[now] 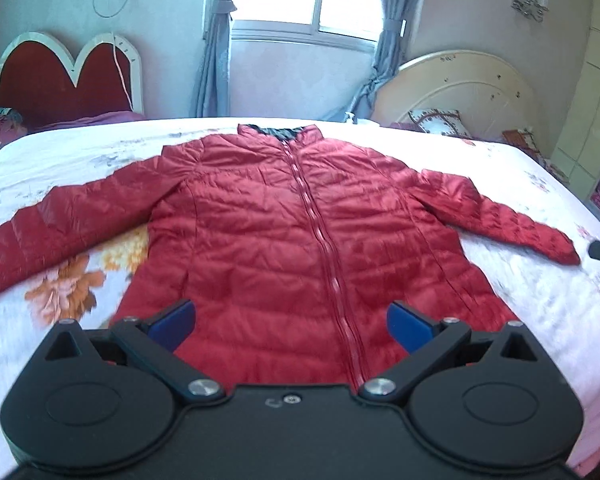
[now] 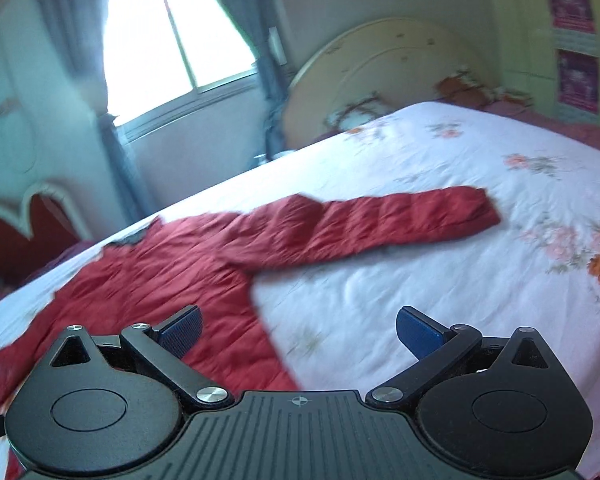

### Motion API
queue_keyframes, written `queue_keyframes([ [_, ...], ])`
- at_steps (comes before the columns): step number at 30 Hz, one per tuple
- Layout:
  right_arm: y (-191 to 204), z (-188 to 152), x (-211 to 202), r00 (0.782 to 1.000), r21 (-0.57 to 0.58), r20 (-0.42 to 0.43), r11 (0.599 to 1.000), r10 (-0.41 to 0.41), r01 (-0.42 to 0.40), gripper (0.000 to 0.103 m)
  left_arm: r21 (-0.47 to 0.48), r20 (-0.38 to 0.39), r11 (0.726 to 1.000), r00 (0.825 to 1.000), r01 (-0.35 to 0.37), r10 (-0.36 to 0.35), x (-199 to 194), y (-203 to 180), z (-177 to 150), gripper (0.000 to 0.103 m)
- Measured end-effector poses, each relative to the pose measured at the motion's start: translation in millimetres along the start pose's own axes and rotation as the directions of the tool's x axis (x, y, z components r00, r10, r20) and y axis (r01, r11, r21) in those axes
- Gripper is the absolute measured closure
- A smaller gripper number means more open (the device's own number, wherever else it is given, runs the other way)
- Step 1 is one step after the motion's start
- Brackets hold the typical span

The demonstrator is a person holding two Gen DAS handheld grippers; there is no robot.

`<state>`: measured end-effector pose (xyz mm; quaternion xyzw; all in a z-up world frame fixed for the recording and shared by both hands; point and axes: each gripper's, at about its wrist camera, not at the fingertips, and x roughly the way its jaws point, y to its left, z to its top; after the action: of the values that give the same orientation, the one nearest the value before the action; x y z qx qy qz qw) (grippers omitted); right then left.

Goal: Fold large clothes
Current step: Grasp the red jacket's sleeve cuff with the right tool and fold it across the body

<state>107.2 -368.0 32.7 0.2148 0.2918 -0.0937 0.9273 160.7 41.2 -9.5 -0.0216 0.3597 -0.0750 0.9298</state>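
I have the red quilted jacket (image 1: 300, 216) lying front-up and zipped on the bed (image 1: 548, 320), spread flat on the flowered white sheet with both sleeves out to the sides and the collar toward the window; nothing is folded yet, so I judge the step in hand to be the first fold, bringing a sleeve across the body. My left gripper (image 1: 291, 322) hangs over the hem, just to the left of the zip line, its blue pads spread wide and holding nothing. My right gripper (image 2: 299, 330) is likewise spread and empty, hovering over the lower right edge of the jacket where red fabric meets bare sheet, with the right sleeve (image 2: 400, 220) stretched out ahead of it and well apart from the pads. To do this well I would take the sleeve near the cuff, pinching only the sleeve's own layers and none of the sheet beneath, lift it just clear and lay it straight across the chest so the shoulder seam becomes the fold line. The shell looks slick and puffy, so I expect it to slide and spring back; a firm pinch and a smoothing pass should help. The right view is blurred, so the cuff edge is hard to place exactly.
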Motion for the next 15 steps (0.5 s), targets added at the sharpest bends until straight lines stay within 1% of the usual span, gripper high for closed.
queue_keyframes([
  [2, -10, 8, 10, 1.000, 0.037, 0.011, 0.999, -0.014, 0.014, 0.001, -0.016, 0.004, 1.000, 1.000, 0.006, -0.006, 12, 2, 7, 0.003],
  [6, -34, 25, 38, 0.999, 0.098, 0.015, 0.994, -0.044, 0.042, 0.002, -0.051, -0.001, 0.999, 1.000, -0.001, 0.001, 41, 1, 17, 0.010],
  [7, -41, 30, 46, 0.998, 0.109, 0.019, 0.993, -0.054, 0.052, 0.011, -0.064, 0.002, 0.998, 1.000, -0.005, 0.005, 47, 0, 20, 0.010],
  [8, -49, 34, 56, 0.998, 0.124, 0.013, 0.991, -0.060, 0.058, 0.037, -0.075, 0.004, 0.997, 1.000, -0.010, 0.010, 54, -1, 23, 0.010],
  [9, -57, 37, 68, 0.997, 0.149, 0.001, 0.986, -0.072, 0.071, 0.039, -0.080, 0.006, 0.997, 1.000, -0.015, 0.016, 60, -3, 26, 0.010],
  [12, -89, 48, 101, 0.996, 0.226, -0.018, 0.970, -0.086, 0.088, 0.039, -0.090, -0.018, 0.995, 0.999, -0.036, 0.034, 83, -12, 39, 0.010],
  [15, -125, 53, 133, 0.995, 0.323, -0.032, 0.941, -0.093, 0.099, 0.040, -0.071, -0.037, 0.996, 0.998, -0.048, 0.046, 110, -26, 54, 0.010],
])
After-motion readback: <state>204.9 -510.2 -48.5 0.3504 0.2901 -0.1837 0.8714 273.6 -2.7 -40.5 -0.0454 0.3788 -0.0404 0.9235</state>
